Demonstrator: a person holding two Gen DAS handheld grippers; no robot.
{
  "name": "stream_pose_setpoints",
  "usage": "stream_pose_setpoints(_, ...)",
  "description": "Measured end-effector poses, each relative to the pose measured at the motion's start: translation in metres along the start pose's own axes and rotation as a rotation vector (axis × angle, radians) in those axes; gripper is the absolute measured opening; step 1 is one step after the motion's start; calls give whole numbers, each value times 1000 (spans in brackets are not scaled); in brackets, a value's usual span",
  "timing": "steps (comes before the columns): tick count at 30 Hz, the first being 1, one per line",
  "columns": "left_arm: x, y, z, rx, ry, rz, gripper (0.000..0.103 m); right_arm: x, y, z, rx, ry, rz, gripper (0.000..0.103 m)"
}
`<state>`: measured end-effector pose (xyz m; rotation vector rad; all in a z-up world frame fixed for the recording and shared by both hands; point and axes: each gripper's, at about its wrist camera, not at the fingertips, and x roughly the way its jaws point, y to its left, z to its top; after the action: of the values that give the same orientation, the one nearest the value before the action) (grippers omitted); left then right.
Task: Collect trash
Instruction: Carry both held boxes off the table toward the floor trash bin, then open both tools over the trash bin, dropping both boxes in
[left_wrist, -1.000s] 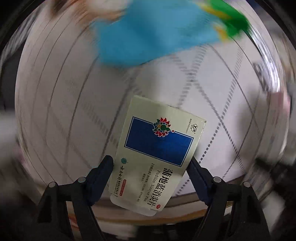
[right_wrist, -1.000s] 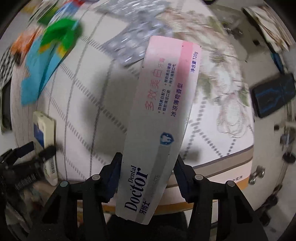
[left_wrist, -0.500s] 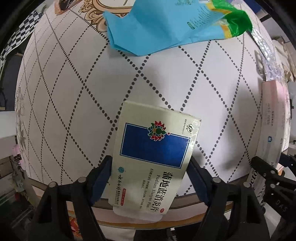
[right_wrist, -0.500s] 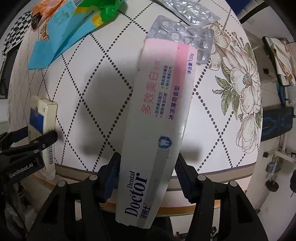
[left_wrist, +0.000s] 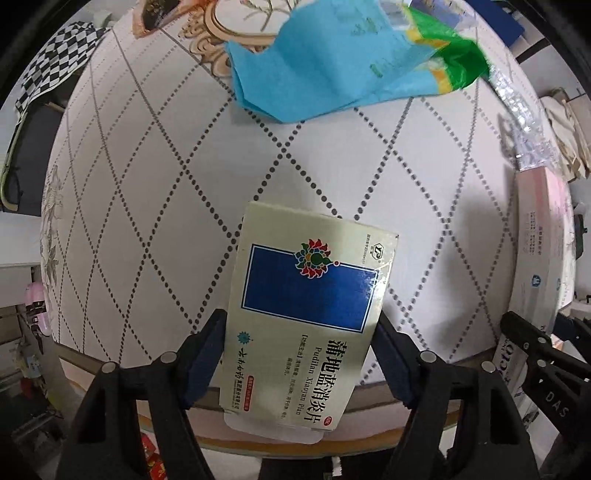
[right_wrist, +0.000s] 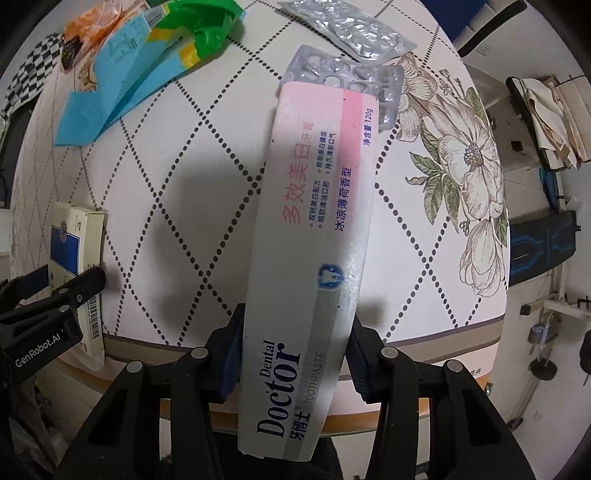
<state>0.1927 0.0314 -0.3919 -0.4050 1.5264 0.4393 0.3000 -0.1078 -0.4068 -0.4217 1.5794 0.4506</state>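
My left gripper (left_wrist: 299, 343) is shut on a cream and blue medicine box (left_wrist: 306, 295), held above the near edge of the round table (left_wrist: 155, 177). My right gripper (right_wrist: 295, 354) is shut on a long pink and white toothpaste box (right_wrist: 314, 236), held over the same edge. The medicine box and left gripper also show at the left of the right wrist view (right_wrist: 74, 254). The toothpaste box shows at the right of the left wrist view (left_wrist: 543, 266).
A crumpled blue and green wrapper (right_wrist: 140, 62) lies at the far left of the table, also in the left wrist view (left_wrist: 347, 62). Two empty silver blister packs (right_wrist: 351, 33) lie at the far side. An orange wrapper (right_wrist: 96, 26) lies beyond. A checkered cloth (left_wrist: 55, 85) hangs at left.
Both grippers have drawn back a little toward the near table edge with their boxes. The blur of a second ago has settled.
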Motion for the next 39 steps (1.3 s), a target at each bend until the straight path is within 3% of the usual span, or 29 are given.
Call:
stream_pose_setpoints(5, -43, 6, -24, -2, -103, -11, 74, -26, 5, -17, -20, -71, 14, 50)
stream_pose_setpoints(11, -102, 29, -63, 14, -245, -24, 74, -78, 28, -61, -62, -204, 26, 50)
stream_pose_setpoints(16, -127, 53, -115, 29, -322, -82, 74, -114, 51, -123, -65, -272, 57, 50)
stream_pose_setpoints(21, -127, 79, -171, 34, -304, -164, 74, -119, 73, -199, -31, -271, 104, 50)
stream_pose_setpoints(26, -79, 98, -217, -12, -165, -244, 74, -80, 90, -260, -24, -149, 159, 50)
stream_pose_setpoints(29, -30, 105, -236, -39, -55, -278, 74, -31, 97, -286, -37, -39, 191, 50)
stream_pose_setpoints(33, 50, 113, -245, -112, 59, -324, 74, 62, 100, -302, -24, 118, 239, 50)
stream_pose_setpoints(39, 197, 117, -235, -196, 195, -370, 74, 209, 107, -294, -48, 260, 297, 50)
